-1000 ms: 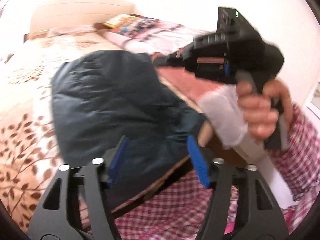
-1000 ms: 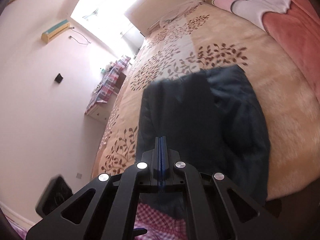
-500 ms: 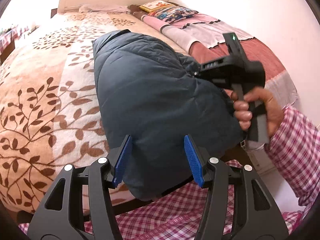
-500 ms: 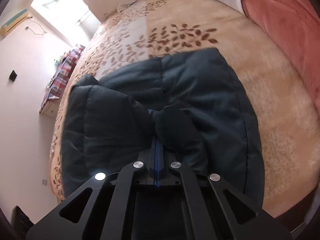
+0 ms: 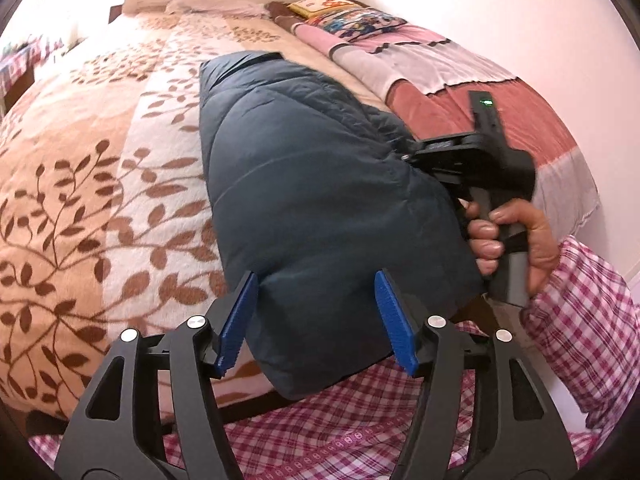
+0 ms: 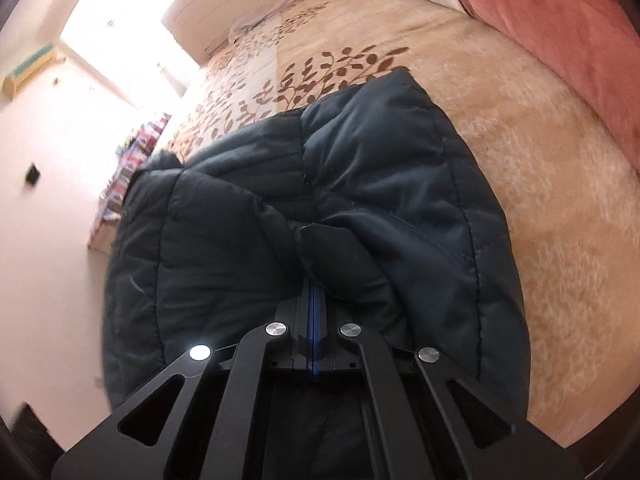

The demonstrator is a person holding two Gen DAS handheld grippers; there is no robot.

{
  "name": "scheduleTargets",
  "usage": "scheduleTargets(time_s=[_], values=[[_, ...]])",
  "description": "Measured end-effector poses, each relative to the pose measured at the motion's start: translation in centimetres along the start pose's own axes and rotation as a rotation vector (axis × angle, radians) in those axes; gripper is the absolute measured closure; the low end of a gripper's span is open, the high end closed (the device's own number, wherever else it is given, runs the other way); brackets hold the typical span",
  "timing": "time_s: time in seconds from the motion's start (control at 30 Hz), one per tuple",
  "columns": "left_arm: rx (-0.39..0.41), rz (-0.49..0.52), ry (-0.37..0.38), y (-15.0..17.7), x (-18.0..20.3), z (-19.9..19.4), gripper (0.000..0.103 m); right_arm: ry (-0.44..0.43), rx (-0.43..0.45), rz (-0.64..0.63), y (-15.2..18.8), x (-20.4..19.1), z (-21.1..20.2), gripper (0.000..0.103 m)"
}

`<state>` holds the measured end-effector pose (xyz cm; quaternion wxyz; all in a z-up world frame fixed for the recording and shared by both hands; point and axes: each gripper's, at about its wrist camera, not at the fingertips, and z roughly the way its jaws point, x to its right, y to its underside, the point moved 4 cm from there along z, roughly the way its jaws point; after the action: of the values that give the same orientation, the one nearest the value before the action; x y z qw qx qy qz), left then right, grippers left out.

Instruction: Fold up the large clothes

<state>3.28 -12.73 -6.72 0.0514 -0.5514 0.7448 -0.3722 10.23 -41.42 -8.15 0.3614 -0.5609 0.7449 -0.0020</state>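
A dark blue padded jacket (image 5: 320, 184) lay folded on the bed (image 5: 100, 184), over its leaf-patterned blanket, with its near end hanging past the bed's edge. The left tool (image 5: 316, 320) stood spread, its blue pads on either side of the jacket's near end; its jaws had just been opening, and whether the pads touched the cloth could not be told. The right tool (image 6: 314, 300), held in a hand (image 5: 508, 236) with a checked sleeve (image 5: 580, 304), was pressed together, pinching a bunched fold of the jacket.
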Motion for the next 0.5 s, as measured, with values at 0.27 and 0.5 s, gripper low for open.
scheduleTargets(time_s=[0.27, 0.5], values=[[-0.012, -0.015, -0.043, 0.4, -0.2, 0.1, 0.036, 0.009, 0.025, -0.019, 0.1, -0.9, -3.3, 0.103], [-0.011, 0.002, -0.067, 0.4, 0.3, -0.2, 0.036, 0.037, 0.064, -0.056, 1.0, -2.1, -5.3, 0.097]])
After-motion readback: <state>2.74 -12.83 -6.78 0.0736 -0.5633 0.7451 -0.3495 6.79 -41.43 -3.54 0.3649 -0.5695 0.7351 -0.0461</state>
